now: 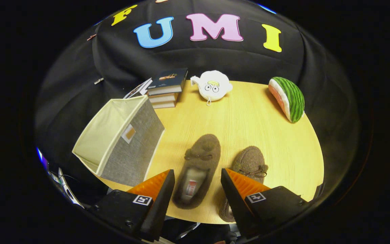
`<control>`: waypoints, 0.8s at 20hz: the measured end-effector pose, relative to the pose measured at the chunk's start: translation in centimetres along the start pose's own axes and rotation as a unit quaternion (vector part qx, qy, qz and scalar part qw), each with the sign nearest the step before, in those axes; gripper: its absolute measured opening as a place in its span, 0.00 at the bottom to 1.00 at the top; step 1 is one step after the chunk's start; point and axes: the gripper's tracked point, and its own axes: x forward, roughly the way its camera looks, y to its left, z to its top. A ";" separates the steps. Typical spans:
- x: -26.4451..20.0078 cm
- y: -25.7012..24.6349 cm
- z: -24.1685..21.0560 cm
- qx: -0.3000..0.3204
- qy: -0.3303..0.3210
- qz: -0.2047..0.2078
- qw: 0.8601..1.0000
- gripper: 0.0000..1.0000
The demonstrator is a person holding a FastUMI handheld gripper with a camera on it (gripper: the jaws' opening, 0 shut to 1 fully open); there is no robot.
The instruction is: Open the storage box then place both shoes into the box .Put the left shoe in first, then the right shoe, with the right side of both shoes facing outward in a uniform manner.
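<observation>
Two brown fuzzy slippers lie on the round wooden table, toes pointing away from me. The left shoe lies between my fingers, below them. The right shoe sits just beside it, partly hidden behind my right finger. My gripper is open and hovers above the left shoe without holding anything. The grey fabric storage box with a cream lining stands to the left of the shoes, its top open and its inside empty as far as I can see.
Beyond the box is a stack of books. A white plush toy lies at the table's far edge, and a watermelon-slice plush at the far right. Bare tabletop stretches between the shoes and the toys.
</observation>
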 end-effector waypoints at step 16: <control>8.1 -1.9 -3.9 0.045 0.064 -0.025 0.997 0.61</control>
